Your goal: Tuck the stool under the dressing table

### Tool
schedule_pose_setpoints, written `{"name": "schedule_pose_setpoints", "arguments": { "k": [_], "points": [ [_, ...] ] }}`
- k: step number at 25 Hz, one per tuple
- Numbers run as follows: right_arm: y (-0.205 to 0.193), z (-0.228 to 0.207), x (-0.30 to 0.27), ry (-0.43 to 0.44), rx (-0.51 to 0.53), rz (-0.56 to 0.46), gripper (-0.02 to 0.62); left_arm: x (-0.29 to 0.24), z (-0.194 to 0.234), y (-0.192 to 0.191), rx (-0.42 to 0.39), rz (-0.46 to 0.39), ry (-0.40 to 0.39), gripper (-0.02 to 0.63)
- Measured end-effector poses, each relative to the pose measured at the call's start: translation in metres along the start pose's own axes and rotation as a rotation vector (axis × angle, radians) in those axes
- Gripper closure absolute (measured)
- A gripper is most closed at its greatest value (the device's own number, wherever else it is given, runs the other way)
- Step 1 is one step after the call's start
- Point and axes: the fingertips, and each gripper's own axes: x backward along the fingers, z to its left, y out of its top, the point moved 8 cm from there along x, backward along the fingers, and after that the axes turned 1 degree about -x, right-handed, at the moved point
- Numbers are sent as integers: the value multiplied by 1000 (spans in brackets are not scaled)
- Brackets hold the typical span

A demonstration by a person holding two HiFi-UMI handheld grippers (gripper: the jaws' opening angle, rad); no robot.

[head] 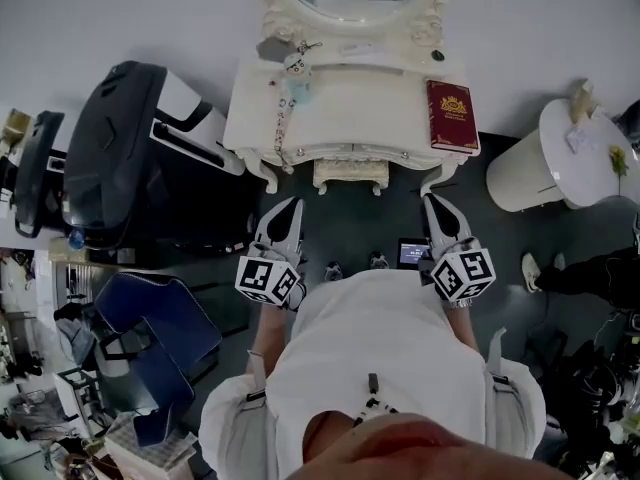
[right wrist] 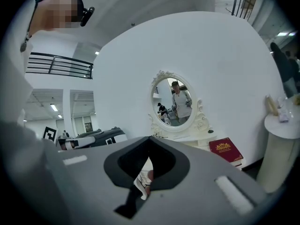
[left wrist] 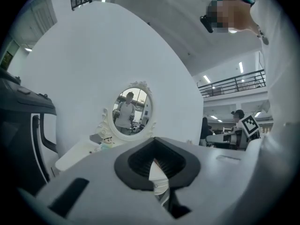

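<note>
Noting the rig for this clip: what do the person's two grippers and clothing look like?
The left gripper and right gripper match: pale grey tapered jaws with dark inner faces, each carrying a white cube printed with black square markers. No cables show. The person wears a white top with white sleeves.

Cool, even indoor light fills every view; the white wall is uniformly bright. Ceiling strip lights glow overhead. The floor beneath the tabletop sits in shadow. Both gripper views bulge, darkening at the corners.
</note>
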Motion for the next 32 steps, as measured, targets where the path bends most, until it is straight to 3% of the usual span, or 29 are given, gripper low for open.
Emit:
{"name": "schedule_pose_setpoints", "arguments": {
  "k": [4, 9, 12, 15, 20, 27, 32],
  "points": [
    [-13, 41, -5, -9, -6, 5, 589, 3, 0, 2, 13, 0, -105, 598],
    [-28, 68, -16, -17, -7, 15, 588, 3, -6, 1, -66, 47, -217, 598],
    [-37, 81, -16, -35, -25, -4, 589, 11, -4, -10, -37, 87, -254, 598],
    [-47, 87, -16, -42, -48, -5, 588, 16, 3, -16, -1, 106, -264, 598],
    [-52, 84, -16, -27, -19, 16, 588, 14, 3, -13, -22, 81, -260, 598],
    [-25, 57, -7, -7, 10, 11, 588, -4, -39, -13, 15, 54, -253, 598],
    [-18, 39, 0, -12, 1, -9, 588, -15, -55, -15, -4, 62, -249, 598]
  ]
}}
